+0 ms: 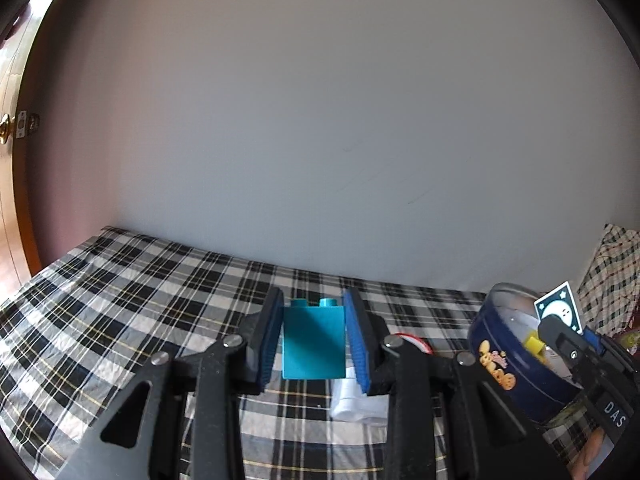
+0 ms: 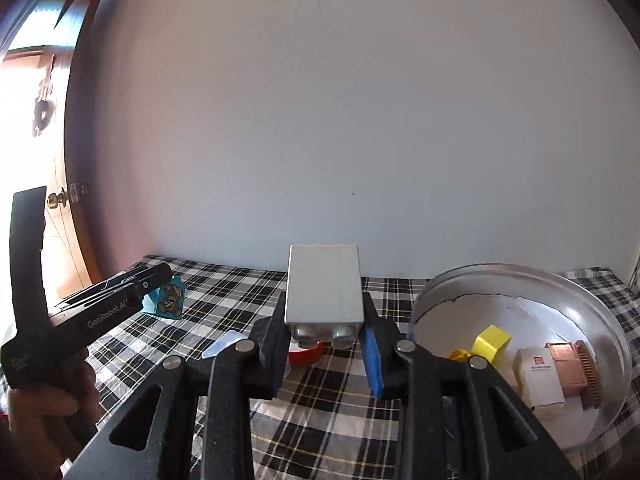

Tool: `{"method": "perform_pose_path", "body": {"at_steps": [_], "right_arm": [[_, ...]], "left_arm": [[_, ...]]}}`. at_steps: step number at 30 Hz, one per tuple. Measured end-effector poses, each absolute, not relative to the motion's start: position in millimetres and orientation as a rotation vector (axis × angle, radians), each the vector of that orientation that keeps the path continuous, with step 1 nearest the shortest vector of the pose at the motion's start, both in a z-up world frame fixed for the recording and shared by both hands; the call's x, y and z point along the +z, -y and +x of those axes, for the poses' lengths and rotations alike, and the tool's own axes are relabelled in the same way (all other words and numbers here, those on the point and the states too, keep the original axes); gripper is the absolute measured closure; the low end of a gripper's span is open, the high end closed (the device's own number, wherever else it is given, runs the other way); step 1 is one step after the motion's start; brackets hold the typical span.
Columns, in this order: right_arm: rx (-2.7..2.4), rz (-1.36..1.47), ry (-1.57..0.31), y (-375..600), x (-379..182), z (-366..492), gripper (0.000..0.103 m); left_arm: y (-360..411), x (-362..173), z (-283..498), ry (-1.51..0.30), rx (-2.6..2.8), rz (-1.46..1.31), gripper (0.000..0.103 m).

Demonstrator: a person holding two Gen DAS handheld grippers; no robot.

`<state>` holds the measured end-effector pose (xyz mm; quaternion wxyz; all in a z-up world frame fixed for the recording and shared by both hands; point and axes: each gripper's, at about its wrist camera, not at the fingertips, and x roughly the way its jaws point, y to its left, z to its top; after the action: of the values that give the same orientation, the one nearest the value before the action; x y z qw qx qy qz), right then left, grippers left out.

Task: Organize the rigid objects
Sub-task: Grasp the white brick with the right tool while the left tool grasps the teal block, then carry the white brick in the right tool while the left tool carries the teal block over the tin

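The left tongs (image 1: 314,336) are clamped on a teal building block (image 1: 313,342), its two studs pointing away toward the far wall; the blue pads press on both of its sides and it hangs clear of the plaid-covered surface (image 1: 120,300) below. In the right wrist view the same block shows a bear sticker on its side, held out at the far left by the left tongs, with a person's hand (image 2: 44,412) wrapped round the handle. The right tongs (image 2: 326,344) grip a grey block (image 2: 324,284), larger and paler, with its hollow underside tubes facing the camera; it is also lifted off the cloth. Beneath it on the cloth lies a red piece (image 2: 306,354), partly hidden, and just left of that a small translucent piece (image 2: 224,344). To the right stands a round tin (image 2: 600,320), dark blue outside with cookie pictures, silver inside. In it lie a yellow block (image 2: 491,342), a small white box (image 2: 538,380) and a copper-coloured finned piece (image 2: 576,372), close together near the tin's right side. A white folded item (image 1: 354,400) lies on the cloth under the left tongs.
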<state>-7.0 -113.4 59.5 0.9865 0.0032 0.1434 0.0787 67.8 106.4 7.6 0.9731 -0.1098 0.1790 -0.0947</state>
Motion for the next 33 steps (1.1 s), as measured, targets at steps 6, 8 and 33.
{"method": "perform_pose_path", "body": {"at_steps": [6,8,33], "right_arm": [[0.146,-0.055,-0.262,123,58,-17,0.069],[0.132,-0.104,-0.234,126,58,-21,0.069],[0.053,0.012,-0.232,192,72,-22,0.069]], "left_arm": [[-93,10,59,-0.334,-0.152,-0.188,0.073],[-85,13,54,-0.32,-0.139,-0.172,0.073],[-8,22,32,-0.313,-0.188,-0.126,0.073]]}}
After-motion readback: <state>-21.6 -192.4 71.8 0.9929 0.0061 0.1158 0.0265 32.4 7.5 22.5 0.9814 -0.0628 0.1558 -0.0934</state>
